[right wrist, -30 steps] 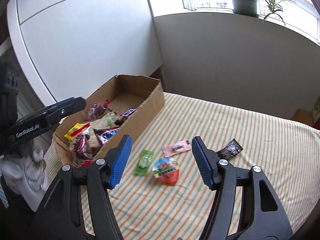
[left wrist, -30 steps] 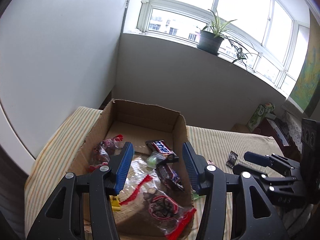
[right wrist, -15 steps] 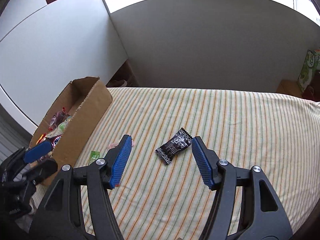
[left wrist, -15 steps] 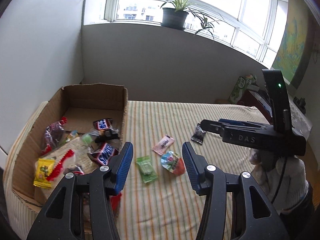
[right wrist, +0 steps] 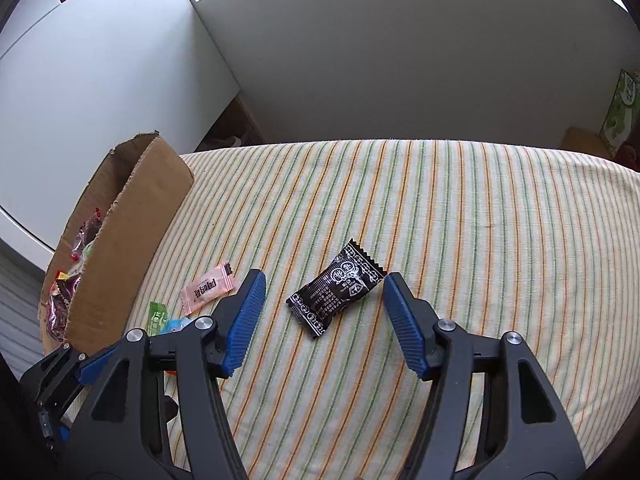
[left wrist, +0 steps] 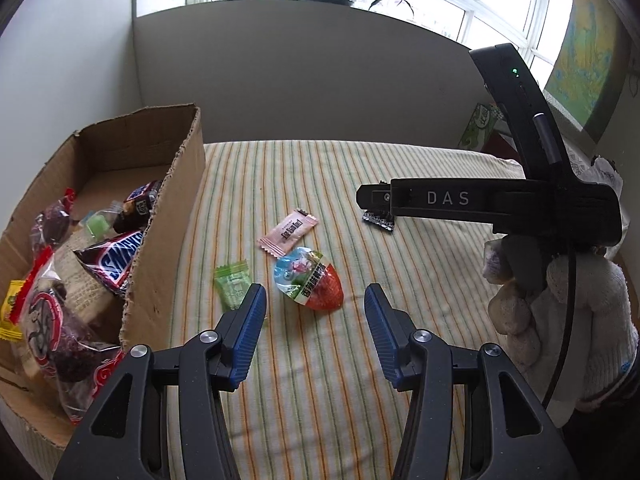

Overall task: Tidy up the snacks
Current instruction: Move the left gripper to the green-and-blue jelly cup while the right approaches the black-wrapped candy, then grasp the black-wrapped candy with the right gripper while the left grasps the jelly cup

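Snacks, loose on striped cloth (left wrist: 320, 380): strawberry-shaped pack (left wrist: 308, 279), green candy (left wrist: 232, 289), pink sachet (left wrist: 288, 232), black sachet (right wrist: 337, 293).
Snacks, boxed: Snickers bar (left wrist: 116, 258) and red-trimmed bags, in cardboard box (left wrist: 160, 260) at cloth's left edge.
Left gripper (left wrist: 315, 299): fingers spread wide, nothing held, low over cloth, strawberry-shaped pack just ahead between tips.
Right gripper (right wrist: 324, 286): fingers spread wide, nothing held, angled down, straddling black sachet without touching. White-gloved hand (left wrist: 560, 312) grips its handle.
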Demonstrator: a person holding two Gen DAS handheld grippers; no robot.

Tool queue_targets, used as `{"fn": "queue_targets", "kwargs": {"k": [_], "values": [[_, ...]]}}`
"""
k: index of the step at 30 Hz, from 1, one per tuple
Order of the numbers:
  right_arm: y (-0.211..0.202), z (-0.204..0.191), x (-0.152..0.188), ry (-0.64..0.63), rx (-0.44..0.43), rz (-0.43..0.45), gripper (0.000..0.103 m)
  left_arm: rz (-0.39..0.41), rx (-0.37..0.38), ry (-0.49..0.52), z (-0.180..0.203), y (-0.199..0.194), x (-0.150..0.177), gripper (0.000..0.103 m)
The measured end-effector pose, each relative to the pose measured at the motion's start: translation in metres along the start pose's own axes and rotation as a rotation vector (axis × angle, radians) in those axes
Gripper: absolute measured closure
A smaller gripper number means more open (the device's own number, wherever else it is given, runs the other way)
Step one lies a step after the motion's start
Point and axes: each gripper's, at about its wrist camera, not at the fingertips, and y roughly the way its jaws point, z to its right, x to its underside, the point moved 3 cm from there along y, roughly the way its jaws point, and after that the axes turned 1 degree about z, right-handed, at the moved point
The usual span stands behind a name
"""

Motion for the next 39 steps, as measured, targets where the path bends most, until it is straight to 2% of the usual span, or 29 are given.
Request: {"fn": "queue_targets", "kwargs": {"k": [8, 17, 21, 26, 32, 35, 39], "values": [[0.016, -0.017, -0.009, -0.085, 0.074, 0.014, 0.039, -0.020, 0.002, 0.005, 0.004, 0.020, -0.006, 0.053], [0.024, -0.033, -0.006, -0.187, 0.182, 0.023, 0.058, -0.050, -0.017, 0.027, 0.012, 0.043, -0.009, 0.053], [0.019, -0.031, -0.002, -0.203, 0.182, 0.018, 0.065, -0.051, -0.019, 0.022, 0.015, 0.045, -0.010, 0.061], [0.010, -0.026, 0.004, -0.203, 0.166, 0.018, 0.075, -0.045, -0.035, 0.048, 0.018, 0.049, -0.012, 0.066], [0.003, -0.018, 0.006, -0.181, 0.134, 0.016, 0.077, -0.039, -0.033, 0.064, 0.021, 0.051, -0.012, 0.071], [0.000, -0.014, 0.004, -0.157, 0.102, 0.021, 0.082, -0.034, -0.033, 0.071, 0.024, 0.051, -0.011, 0.072], [-0.008, -0.008, 0.003, -0.146, 0.101, 0.033, 0.083, -0.025, -0.027, 0.064, 0.023, 0.043, -0.007, 0.072]]}}
